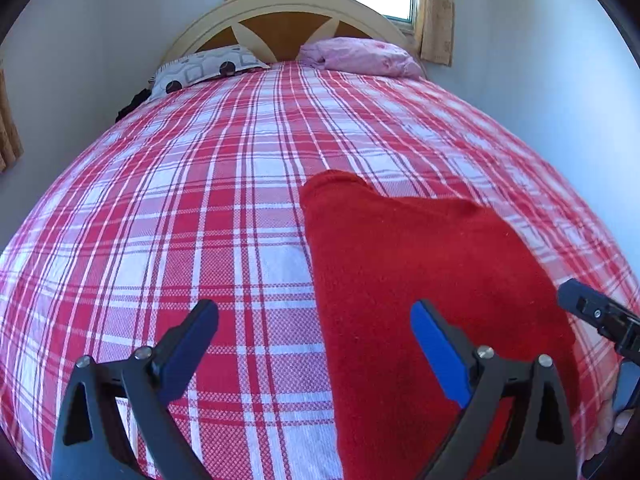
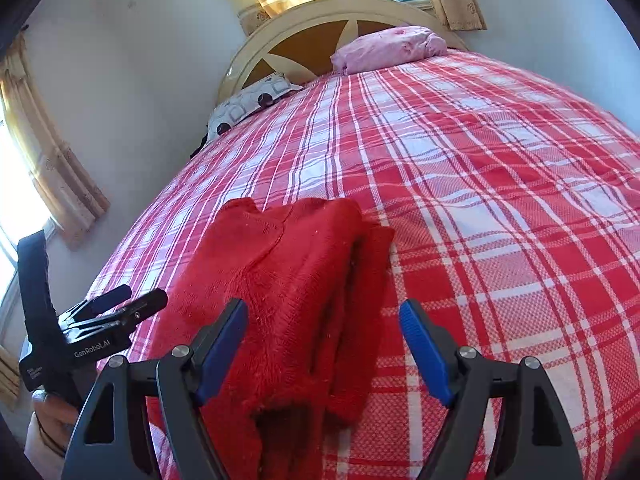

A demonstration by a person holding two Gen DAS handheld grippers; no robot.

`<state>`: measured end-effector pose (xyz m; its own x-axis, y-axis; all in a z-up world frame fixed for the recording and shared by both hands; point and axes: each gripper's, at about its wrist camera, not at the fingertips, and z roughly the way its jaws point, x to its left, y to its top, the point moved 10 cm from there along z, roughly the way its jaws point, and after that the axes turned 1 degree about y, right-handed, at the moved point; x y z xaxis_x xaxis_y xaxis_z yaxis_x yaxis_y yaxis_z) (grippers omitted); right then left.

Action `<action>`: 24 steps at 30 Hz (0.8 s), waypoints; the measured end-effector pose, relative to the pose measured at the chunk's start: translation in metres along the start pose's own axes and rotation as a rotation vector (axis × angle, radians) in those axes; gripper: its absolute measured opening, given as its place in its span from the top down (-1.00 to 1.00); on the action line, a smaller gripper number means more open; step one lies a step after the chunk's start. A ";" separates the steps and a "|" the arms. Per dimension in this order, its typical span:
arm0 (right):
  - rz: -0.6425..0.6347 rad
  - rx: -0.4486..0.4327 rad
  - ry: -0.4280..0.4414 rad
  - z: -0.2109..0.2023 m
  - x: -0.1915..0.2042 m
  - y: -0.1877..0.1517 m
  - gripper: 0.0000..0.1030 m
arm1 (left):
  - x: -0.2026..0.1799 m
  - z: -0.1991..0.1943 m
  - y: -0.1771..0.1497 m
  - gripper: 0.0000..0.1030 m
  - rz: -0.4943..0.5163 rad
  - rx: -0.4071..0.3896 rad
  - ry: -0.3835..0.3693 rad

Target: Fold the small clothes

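One red fleece garment [image 2: 296, 288] lies on the bed [image 1: 200, 200], on the red-and-white checked bedspread, toward the near end of the mattress. It is folded into a long strip. Its long axis runs along the length of the bed, from the foot toward the headboard [image 1: 280, 12]. The far end, toward the headboard, has an uneven, notched edge. The near end shows an open, cuff-like fold facing the right wrist camera. In that view a narrower folded layer lies along the garment's right side.

Left gripper [image 1: 316, 316]: jaws wide apart, nothing between the pads. Its left finger is over bare bedspread and its right finger is over the garment's left part. No contact with the cloth can be confirmed.

Right gripper [image 2: 324, 316]: jaws apart, with the garment's near end between the fingers. The pads stand clear of the cloth on both sides; nothing is clamped.

Count: one garment, two grippers, two pillows at the headboard, namely one patterned grey pillow [image 1: 200, 70] and one pink pillow [image 1: 360, 56]. Curtains [image 1: 434, 12] hang at the window behind the headboard.
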<state>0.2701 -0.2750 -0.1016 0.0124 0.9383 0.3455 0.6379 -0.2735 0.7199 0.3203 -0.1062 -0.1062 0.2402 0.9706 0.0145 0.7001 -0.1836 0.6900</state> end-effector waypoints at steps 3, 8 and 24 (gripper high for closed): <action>0.005 -0.024 -0.008 -0.001 0.000 0.010 -0.53 | 0.000 0.007 0.000 -0.92 0.002 0.017 0.004; 0.045 -0.057 -0.069 0.008 -0.010 0.028 -0.53 | -0.006 0.017 0.008 -0.92 0.006 0.027 0.015; 0.172 0.089 0.026 0.055 -0.024 0.000 -0.53 | -0.023 0.054 -0.010 -1.00 -0.079 0.137 -0.108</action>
<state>0.3123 -0.2855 -0.1433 0.1078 0.8735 0.4747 0.6940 -0.4080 0.5932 0.3441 -0.1356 -0.1526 0.2461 0.9620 -0.1185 0.8029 -0.1338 0.5809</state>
